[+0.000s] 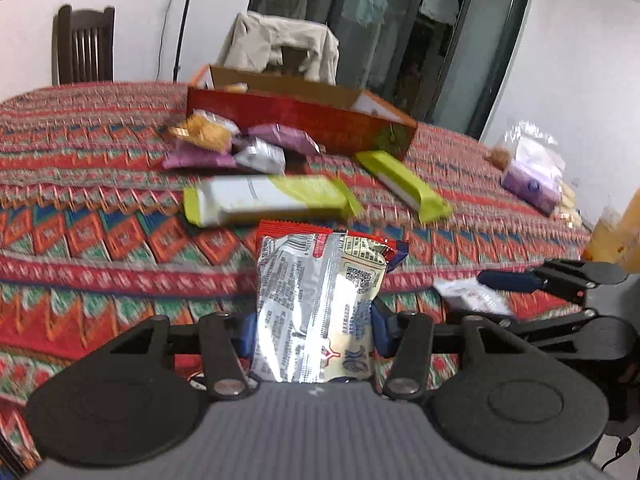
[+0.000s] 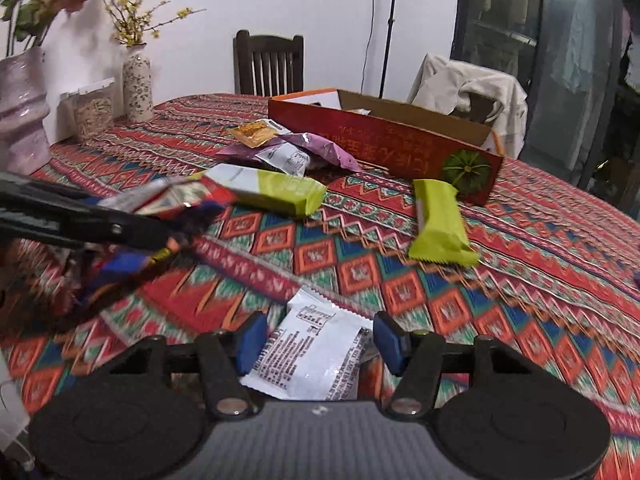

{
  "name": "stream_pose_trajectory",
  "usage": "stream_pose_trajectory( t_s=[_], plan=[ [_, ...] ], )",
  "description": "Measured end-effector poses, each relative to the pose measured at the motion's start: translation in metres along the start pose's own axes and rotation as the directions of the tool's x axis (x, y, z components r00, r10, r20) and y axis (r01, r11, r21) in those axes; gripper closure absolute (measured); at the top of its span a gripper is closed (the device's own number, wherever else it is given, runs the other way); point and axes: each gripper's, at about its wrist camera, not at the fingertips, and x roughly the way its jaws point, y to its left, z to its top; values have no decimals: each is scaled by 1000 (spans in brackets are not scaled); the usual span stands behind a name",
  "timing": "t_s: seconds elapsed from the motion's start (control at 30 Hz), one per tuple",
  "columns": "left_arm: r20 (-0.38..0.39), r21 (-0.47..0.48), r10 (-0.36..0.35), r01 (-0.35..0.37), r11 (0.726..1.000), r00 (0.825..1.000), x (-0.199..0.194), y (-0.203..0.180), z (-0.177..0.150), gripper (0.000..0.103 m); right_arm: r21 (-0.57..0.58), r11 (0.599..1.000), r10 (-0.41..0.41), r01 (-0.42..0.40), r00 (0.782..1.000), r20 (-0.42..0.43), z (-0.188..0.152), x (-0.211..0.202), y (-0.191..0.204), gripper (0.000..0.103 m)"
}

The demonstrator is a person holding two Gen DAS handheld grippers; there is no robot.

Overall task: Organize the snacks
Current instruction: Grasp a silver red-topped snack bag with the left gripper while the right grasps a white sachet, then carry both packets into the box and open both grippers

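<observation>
Presently, left gripper point(image 1: 314, 330) pinches a silver snack packet point(image 1: 320, 308) above the patterned tablecloth point(image 1: 100, 240). Right gripper point(image 2: 320, 342) fingers are spread around a white packet point(image 2: 312, 356) lying on the cloth. Beyond: two green bars point(image 2: 280, 190), then the red box point(image 2: 384, 144).

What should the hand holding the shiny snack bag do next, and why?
Probably carry it forward to the red box and drop it in. The left gripper is shut on the silver snack packet, held above the table, and the open box lies ahead past the green bars. The right gripper sits open around a white packet.
</observation>
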Motion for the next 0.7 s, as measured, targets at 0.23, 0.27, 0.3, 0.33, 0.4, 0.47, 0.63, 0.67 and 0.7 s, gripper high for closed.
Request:
stream_pose_trajectory(
  t_s=[0.23, 0.27, 0.3, 0.33, 0.4, 0.47, 0.63, 0.67, 0.7],
  plan=[
    [1, 48, 53, -53, 997, 999, 0, -13, -3, 30, 68, 996, -57, 56, 998, 4, -11, -8, -8, 35],
    [-2, 47, 64, -64, 997, 998, 0, -13, -4, 30, 63, 996, -68, 67, 998, 5, -11, -9, -7, 34],
    [-7, 47, 71, -71, 996, 997, 2, -13, -4, 30, 65, 995, -74, 74, 997, 5, -12, -10, -7, 33],
    [-8, 47, 77, -77, 996, 997, 3, -13, -4, 30, 71, 994, -79, 79, 997, 4, -12, -11, -6, 32],
    [-7, 53, 84, -83, 995, 996, 3, -13, -4, 30, 76, 992, -97, 96, 995, 8, -16, -14, -3, 28],
    [-9, 55, 84, -83, 995, 996, 3, -13, -4, 30, 90, 990, -112, 110, 994, 11, -20, -17, -1, 26],
    [-14, 77, 64, -63, 995, 998, 3, -17, -3, 43, 182, 980, -87, 83, 996, 14, -28, -20, -4, 25],
    [-12, 81, 63, -62, 995, 998, 4, -18, -3, 45, 181, 980, -83, 79, 996, 18, -27, -20, -3, 26],
    [-10, 89, 60, -59, 994, 998, 4, -19, -4, 47, 176, 981, -83, 78, 996, 19, -27, -19, -2, 33]
  ],
)
